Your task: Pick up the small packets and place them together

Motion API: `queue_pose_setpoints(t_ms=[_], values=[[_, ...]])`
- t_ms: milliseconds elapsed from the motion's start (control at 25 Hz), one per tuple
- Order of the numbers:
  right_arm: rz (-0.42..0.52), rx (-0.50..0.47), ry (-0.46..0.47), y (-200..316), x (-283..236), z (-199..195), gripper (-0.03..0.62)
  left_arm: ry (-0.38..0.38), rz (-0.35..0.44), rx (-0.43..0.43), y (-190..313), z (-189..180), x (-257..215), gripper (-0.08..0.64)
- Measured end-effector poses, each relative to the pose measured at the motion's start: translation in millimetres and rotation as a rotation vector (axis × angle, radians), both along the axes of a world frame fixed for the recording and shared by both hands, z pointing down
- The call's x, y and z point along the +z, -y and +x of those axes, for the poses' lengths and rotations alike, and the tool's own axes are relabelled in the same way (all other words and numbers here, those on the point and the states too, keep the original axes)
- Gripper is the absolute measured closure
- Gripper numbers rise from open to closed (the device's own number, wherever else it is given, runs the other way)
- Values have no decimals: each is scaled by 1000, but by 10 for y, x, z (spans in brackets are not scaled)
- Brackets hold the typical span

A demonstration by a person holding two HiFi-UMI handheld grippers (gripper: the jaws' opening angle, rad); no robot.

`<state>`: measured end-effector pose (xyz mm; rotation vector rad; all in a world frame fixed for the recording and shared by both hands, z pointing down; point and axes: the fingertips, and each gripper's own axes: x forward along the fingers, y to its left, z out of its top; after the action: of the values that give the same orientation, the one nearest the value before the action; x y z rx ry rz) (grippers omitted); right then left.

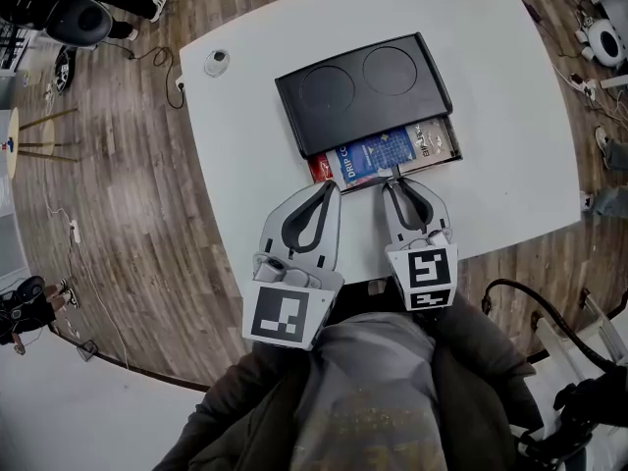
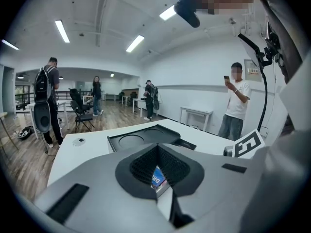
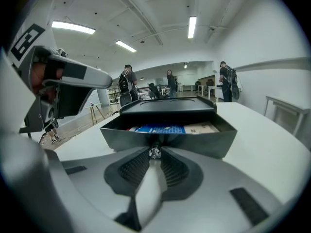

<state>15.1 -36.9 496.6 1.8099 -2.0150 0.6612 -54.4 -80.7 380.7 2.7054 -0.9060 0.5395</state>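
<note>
On a white table sits a flat black box with two round recesses in its lid. Its shallow drawer stands partly open toward the person. Inside the drawer the small packets lie flat, side by side in a row. A red packet is at the left end, a blue drip-coffee packet in the middle and a tan packet at the right. Each packet's long axis runs along the drawer's width, parallel to its front wall, and the row slants slightly up to the right in the head view.

The right gripper is clamped on the small metal knob at the middle of the drawer front. The left gripper has its jaw tips pressed together over the drawer's left end. The blue packet shows through the gap behind those tips in the left gripper view, and whether the tips touch a packet is not clear.

A small round white disc lies near the table's far left edge.
</note>
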Motion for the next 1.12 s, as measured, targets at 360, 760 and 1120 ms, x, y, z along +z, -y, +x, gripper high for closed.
queue_pose_setpoints(t_ms=[360,760,1120], values=[[5,-21,2,-446,71,-96,514,-1,14,25,-362,65,65,560],[-20,-43,9,-496,76,-114,514,-6,13,39,-322,160,34,560],[-35,-56,17,-504,91,-107,514,-12,14,48,-269,224,5,559]])
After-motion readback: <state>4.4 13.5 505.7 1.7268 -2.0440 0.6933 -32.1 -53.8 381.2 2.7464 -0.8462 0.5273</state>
